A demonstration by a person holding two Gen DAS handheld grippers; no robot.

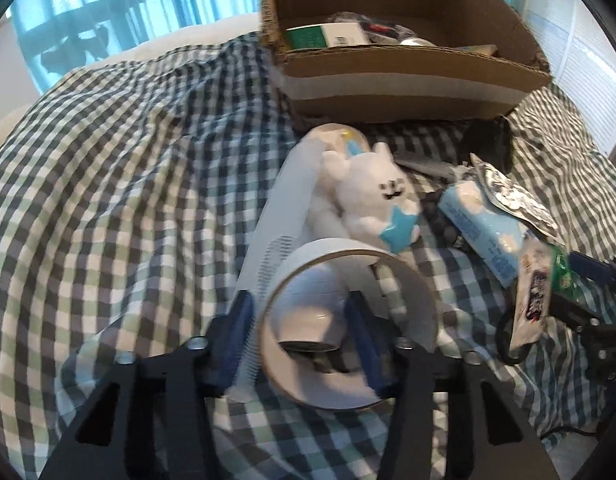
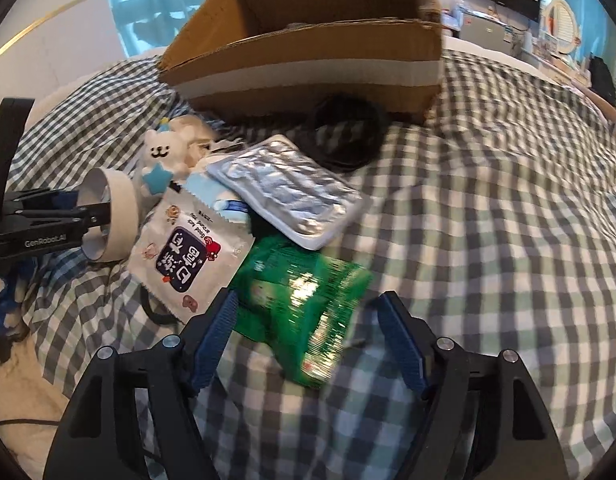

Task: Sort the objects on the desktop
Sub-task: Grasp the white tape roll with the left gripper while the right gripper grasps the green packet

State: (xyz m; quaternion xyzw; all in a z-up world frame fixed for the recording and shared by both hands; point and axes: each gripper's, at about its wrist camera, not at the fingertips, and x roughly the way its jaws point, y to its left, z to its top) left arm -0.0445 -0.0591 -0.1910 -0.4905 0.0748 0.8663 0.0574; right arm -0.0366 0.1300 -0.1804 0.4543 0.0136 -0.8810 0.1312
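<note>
Checked cloth (image 2: 488,208) in soft folds covers the whole surface. Nearest in the right wrist view, the right gripper (image 2: 308,316) has its jaws apart around a shiny green packet (image 2: 303,300), not pressing it. Only the left wrist view shows the left gripper (image 1: 299,332) clamped on the wall of one white tape roll (image 1: 404,296). Behind lie one plush toy (image 1: 372,196), one foil blister pack (image 2: 283,184) and one white sachet (image 2: 187,256). Farthest stands one cardboard box (image 2: 308,68), partly filled.
</note>
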